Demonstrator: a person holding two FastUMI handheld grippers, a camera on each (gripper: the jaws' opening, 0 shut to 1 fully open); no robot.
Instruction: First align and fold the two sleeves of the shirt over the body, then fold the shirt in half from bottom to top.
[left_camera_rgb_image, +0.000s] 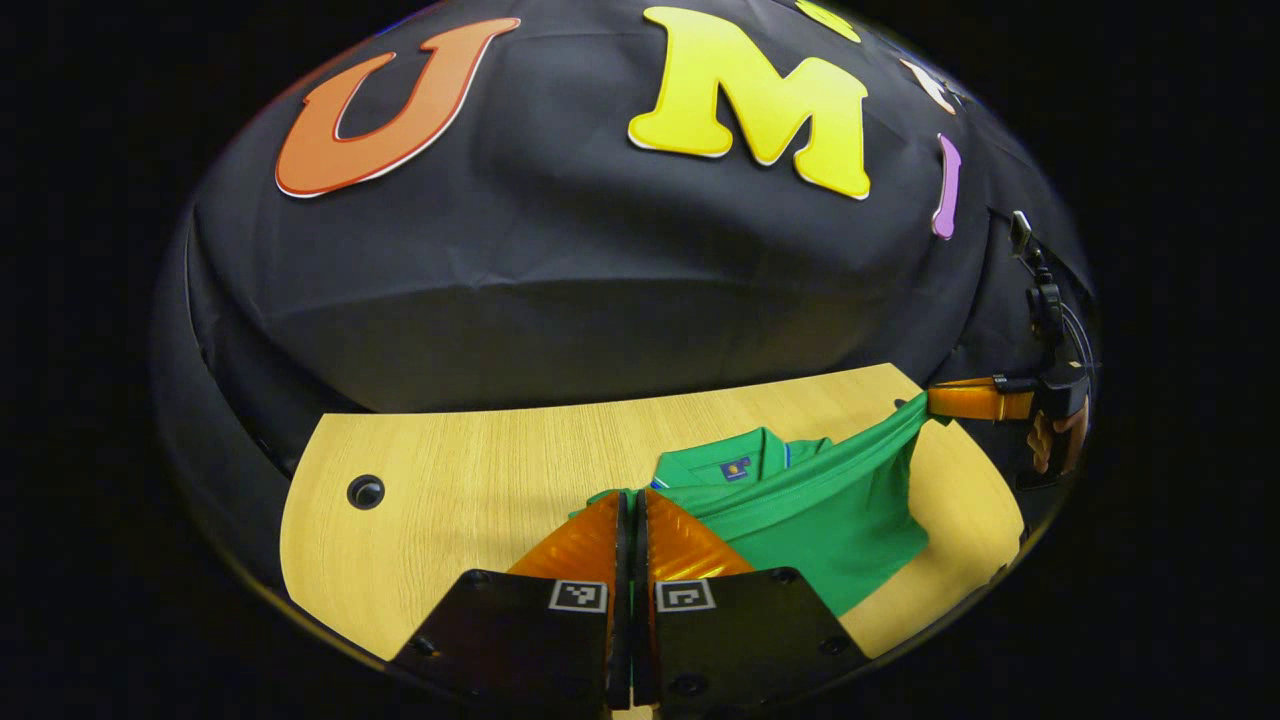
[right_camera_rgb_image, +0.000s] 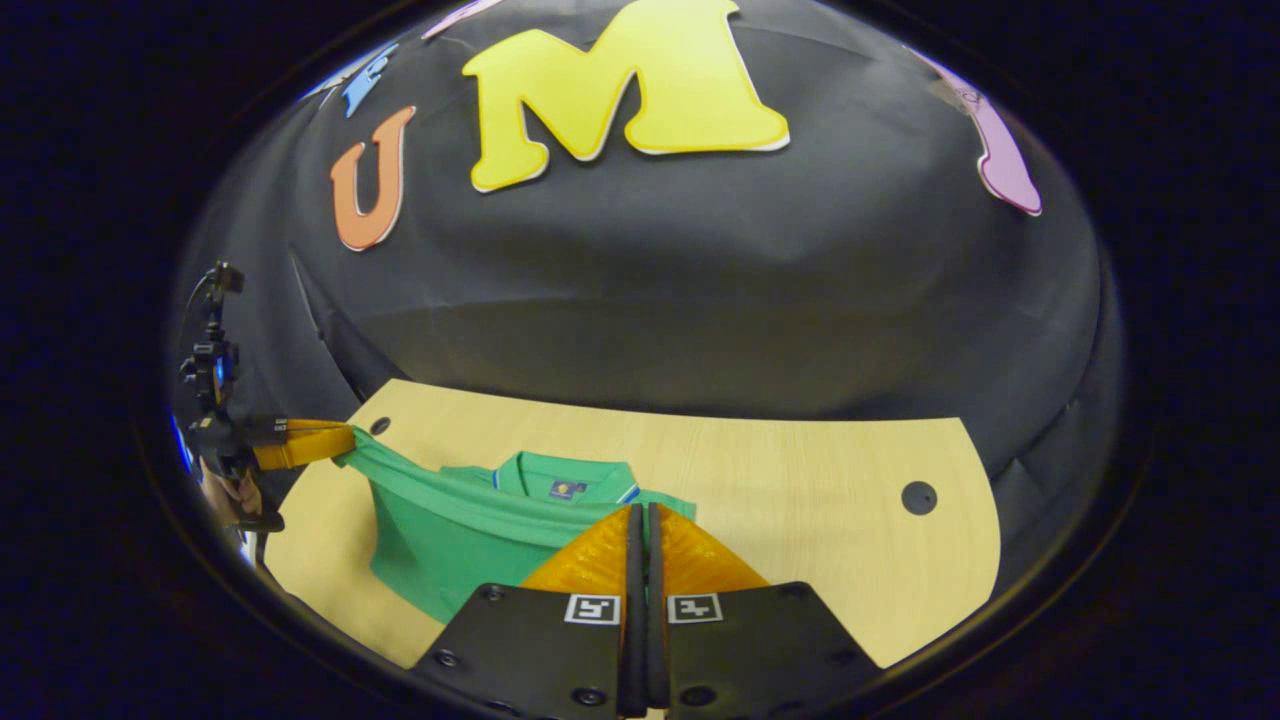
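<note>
A: What's the setting?
B: A pale wood-grain counter (left_camera_rgb_image: 470, 470) with a dark round grommet (left_camera_rgb_image: 365, 491), black cloth wall (left_camera_rgb_image: 600, 260) behind it.
A: And the shirt?
B: The green shirt (left_camera_rgb_image: 810, 510) lies just ahead of both tools, collar toward the wall.
A: The left hand-held gripper (left_camera_rgb_image: 632, 500)?
B: Fingers pressed together, pinching shirt fabric at its tips.
A: The right hand-held gripper (right_camera_rgb_image: 640, 512)?
B: Likewise closed on the cloth; from the left gripper view it lifts a sleeve (left_camera_rgb_image: 880, 440) taut, level over the counter, a hand (left_camera_rgb_image: 1050, 440) behind it.
</note>
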